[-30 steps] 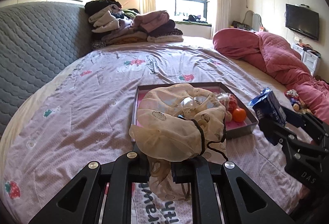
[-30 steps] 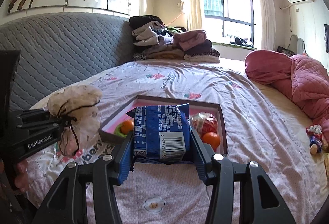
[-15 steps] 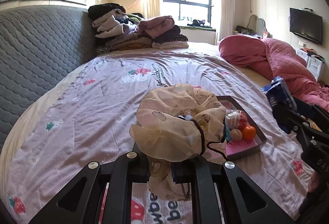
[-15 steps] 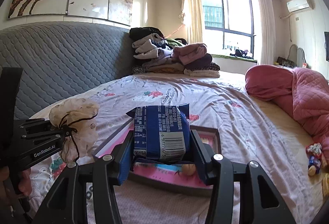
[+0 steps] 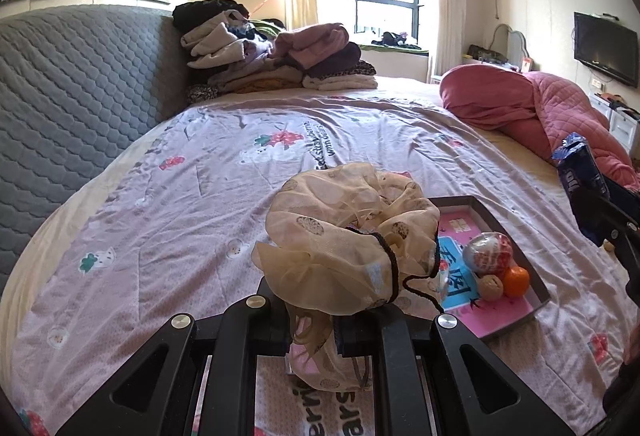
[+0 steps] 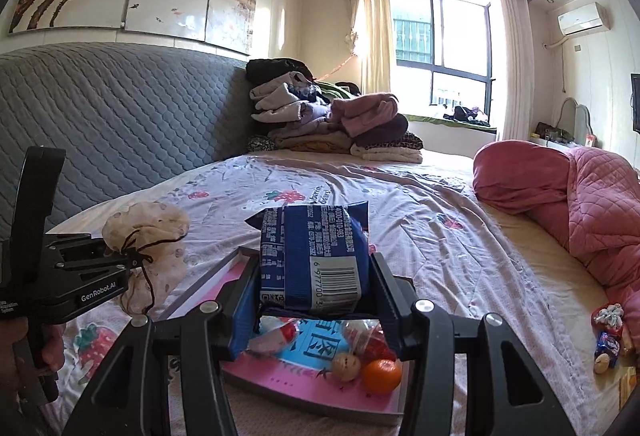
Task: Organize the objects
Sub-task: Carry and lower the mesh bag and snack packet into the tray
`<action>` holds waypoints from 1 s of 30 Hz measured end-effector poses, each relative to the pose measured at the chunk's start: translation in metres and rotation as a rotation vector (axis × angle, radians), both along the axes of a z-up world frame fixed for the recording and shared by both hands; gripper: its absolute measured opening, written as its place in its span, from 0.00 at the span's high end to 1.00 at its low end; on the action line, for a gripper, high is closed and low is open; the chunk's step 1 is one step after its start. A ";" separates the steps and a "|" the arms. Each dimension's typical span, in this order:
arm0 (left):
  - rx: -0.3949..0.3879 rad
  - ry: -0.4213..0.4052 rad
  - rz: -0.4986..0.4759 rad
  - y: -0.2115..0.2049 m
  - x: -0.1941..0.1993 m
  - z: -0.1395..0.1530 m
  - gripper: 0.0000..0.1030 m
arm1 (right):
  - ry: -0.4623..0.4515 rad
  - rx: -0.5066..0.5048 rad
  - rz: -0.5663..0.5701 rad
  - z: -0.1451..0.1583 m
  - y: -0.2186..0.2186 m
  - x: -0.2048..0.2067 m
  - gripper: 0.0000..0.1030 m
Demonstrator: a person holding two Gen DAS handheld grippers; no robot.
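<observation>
**Soft loads held at both tongs, above the tray**

Blue snack packet [image 6: 314, 256] is pinched by the right tongs [image 6: 314, 300] over the tray [image 5: 516, 240]: light, crinkly, crushable, best gripped at its flanks. Drawstring gauze bag [image 5: 348, 236] is clamped at its neck by the left tongs [image 5: 314, 334], left of the tray: limp, snag-prone.

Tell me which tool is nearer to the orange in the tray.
Right. The right tool, gripping the blue packet, hangs almost above the orange. The left tool, holding the beige pouch, stays beside the tray.
</observation>
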State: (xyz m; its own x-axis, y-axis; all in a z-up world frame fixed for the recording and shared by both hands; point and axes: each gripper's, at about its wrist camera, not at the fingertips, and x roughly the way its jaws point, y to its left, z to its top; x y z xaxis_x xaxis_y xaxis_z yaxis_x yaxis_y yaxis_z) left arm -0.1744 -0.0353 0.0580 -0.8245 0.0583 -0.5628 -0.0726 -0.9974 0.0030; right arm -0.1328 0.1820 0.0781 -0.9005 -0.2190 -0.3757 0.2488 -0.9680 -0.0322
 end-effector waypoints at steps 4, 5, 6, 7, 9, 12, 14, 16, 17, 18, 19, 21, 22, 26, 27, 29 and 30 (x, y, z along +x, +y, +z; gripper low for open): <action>0.006 -0.008 0.003 0.000 -0.011 -0.010 0.86 | -0.015 0.014 -0.015 -0.005 0.003 -0.011 0.50; 0.007 -0.011 0.002 -0.001 -0.015 -0.012 0.86 | -0.019 0.016 -0.019 -0.007 0.003 -0.013 0.50; 0.005 -0.014 0.000 -0.001 -0.018 -0.016 0.86 | -0.024 0.018 -0.021 -0.008 0.004 -0.015 0.50; 0.004 -0.016 0.000 -0.001 -0.020 -0.018 0.86 | -0.028 0.022 -0.024 -0.009 0.004 -0.017 0.50; 0.005 -0.020 -0.003 -0.001 -0.026 -0.022 0.86 | -0.033 0.031 -0.029 -0.013 0.004 -0.020 0.50; 0.010 -0.034 -0.001 -0.003 -0.033 -0.031 0.86 | -0.046 0.041 -0.036 -0.020 0.004 -0.026 0.50; 0.016 -0.046 0.001 -0.004 -0.037 -0.036 0.86 | -0.057 0.047 -0.039 -0.025 0.003 -0.028 0.50; 0.018 -0.059 0.002 -0.005 -0.041 -0.042 0.86 | -0.074 0.055 -0.040 -0.032 0.002 -0.031 0.50; 0.012 -0.067 0.006 -0.005 -0.043 -0.045 0.86 | -0.080 0.058 -0.041 -0.034 0.002 -0.032 0.50; 0.011 -0.076 0.007 -0.005 -0.045 -0.049 0.86 | -0.091 0.061 -0.040 -0.038 0.002 -0.034 0.50; 0.014 -0.083 0.007 -0.005 -0.047 -0.052 0.86 | -0.100 0.062 -0.039 -0.041 0.001 -0.035 0.50; 0.017 -0.099 0.007 -0.006 -0.050 -0.057 0.86 | -0.117 0.062 -0.037 -0.046 0.001 -0.037 0.50; 0.017 -0.107 0.007 -0.007 -0.052 -0.060 0.86 | -0.124 0.063 -0.036 -0.048 0.001 -0.038 0.50; 0.016 -0.125 0.005 -0.005 -0.055 -0.068 0.85 | -0.152 0.066 -0.038 -0.059 -0.002 -0.041 0.50; 0.014 -0.126 0.004 -0.005 -0.055 -0.068 0.85 | -0.162 0.068 -0.038 -0.062 -0.003 -0.042 0.50; 0.009 -0.128 0.004 -0.004 -0.055 -0.071 0.85 | -0.173 0.075 -0.039 -0.067 -0.005 -0.043 0.50; 0.010 -0.130 0.003 -0.004 -0.056 -0.072 0.85 | -0.178 0.080 -0.041 -0.070 -0.005 -0.044 0.50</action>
